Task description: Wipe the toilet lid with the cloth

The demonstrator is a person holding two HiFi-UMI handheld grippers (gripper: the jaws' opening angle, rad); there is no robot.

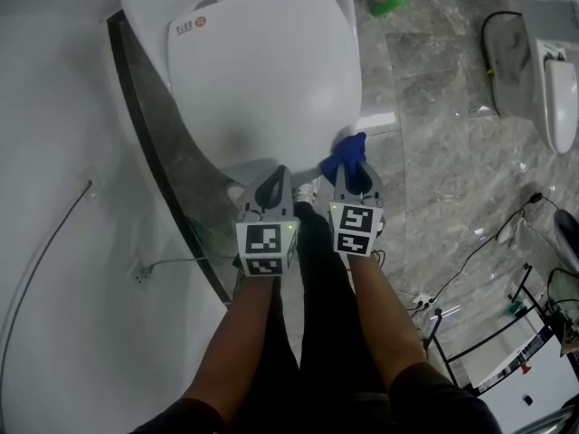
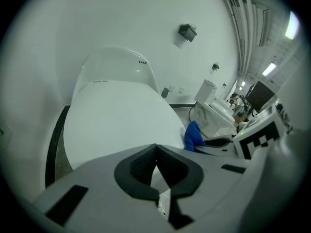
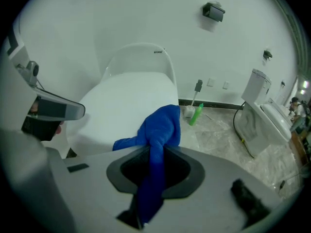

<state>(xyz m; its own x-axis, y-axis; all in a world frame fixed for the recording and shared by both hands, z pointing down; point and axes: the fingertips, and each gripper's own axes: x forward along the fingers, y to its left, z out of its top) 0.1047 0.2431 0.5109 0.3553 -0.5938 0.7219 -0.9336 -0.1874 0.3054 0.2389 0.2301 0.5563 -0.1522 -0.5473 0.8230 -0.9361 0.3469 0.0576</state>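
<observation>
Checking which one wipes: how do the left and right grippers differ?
The right gripper is shut on the blue cloth; the left gripper is shut with nothing between its jaws. The right gripper is at the toilet lid's front right edge, the left gripper at its front end. Both point downward.

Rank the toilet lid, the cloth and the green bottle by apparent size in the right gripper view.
1. toilet lid, largest
2. cloth, though its nearness to the camera inflates it
3. green bottle, smallest
</observation>
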